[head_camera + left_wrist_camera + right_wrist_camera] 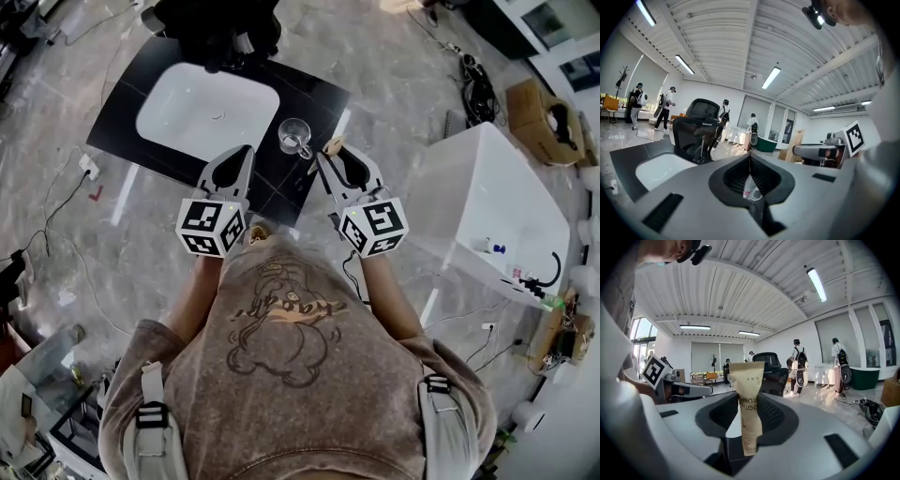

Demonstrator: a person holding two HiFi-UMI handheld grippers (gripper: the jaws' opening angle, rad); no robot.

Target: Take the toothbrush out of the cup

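The left gripper [246,152] and the right gripper [324,156] are held side by side and point over the near right corner of a black counter [314,94].

In its own view the left gripper [750,159] has its jaws closed tip to tip with nothing gripped. The glass cup [751,192] shows through the oval gap behind the tips.

The right gripper [749,404] has its jaws clamped on a toothbrush [747,394] in a tan paper wrapper. The wrapper stands upright between the pads, with its flat top above them. From the head view the toothbrush [332,144] is outside the cup [294,137], just to its right and not touching it, over the counter's right edge.

The cup stands upright on the counter between that edge and a white sink [208,111]. A black office chair [701,126] stands beyond the counter's far edge, and people [665,108] stand farther back in the room.
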